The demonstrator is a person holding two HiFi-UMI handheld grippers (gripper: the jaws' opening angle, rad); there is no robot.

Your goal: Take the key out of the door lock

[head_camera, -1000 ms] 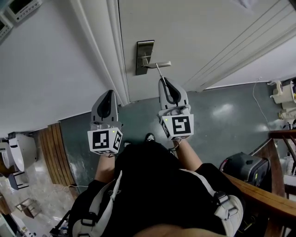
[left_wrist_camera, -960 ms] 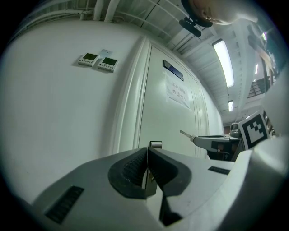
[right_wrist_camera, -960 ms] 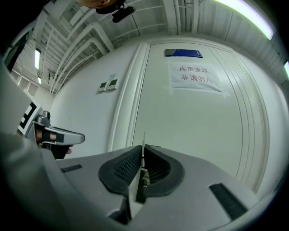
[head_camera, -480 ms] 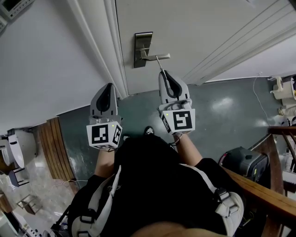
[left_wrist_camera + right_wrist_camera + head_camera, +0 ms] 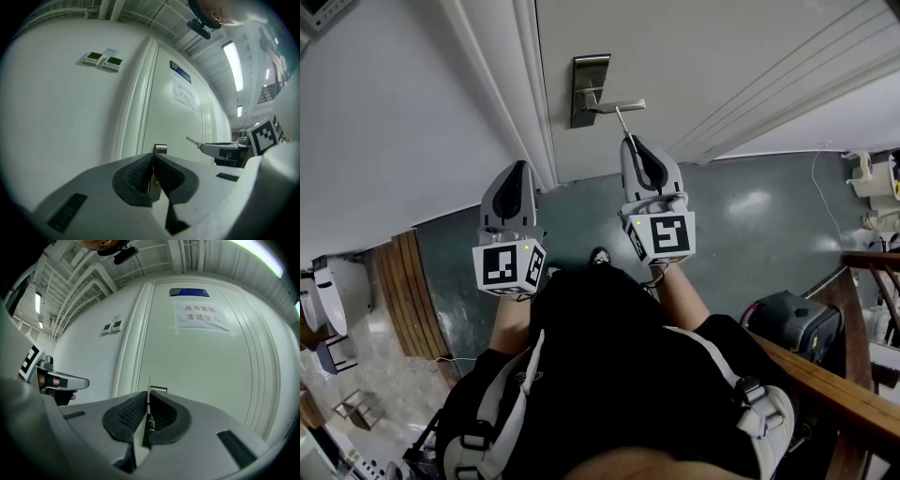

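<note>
The right gripper [image 5: 630, 141] was clamped narrowly on the key [image 5: 621, 122] — in the right gripper view the thin metal blade [image 5: 148, 391] stood upright between the pressed-together pads and poked out beyond the tips. From the head view the key pointed away from the person toward the door [image 5: 703, 56], and its far end lay just below the lever handle [image 5: 617, 105], to the right of the steel lock plate [image 5: 589, 89] and not seated in it; whether it touched the lever could not be made out. The left gripper view showed the same key [image 5: 191, 140] jutting free from the right gripper's nose, with the door behind it. The left gripper [image 5: 522, 169] hung to the left, nearer the white door frame [image 5: 530, 103] — its jaws were together with nothing between them, and the top of the lock plate [image 5: 160, 149] showed beyond their tips. A paper notice [image 5: 201, 315] was fixed high on the door, under a small blue sign [image 5: 189, 291].
</note>
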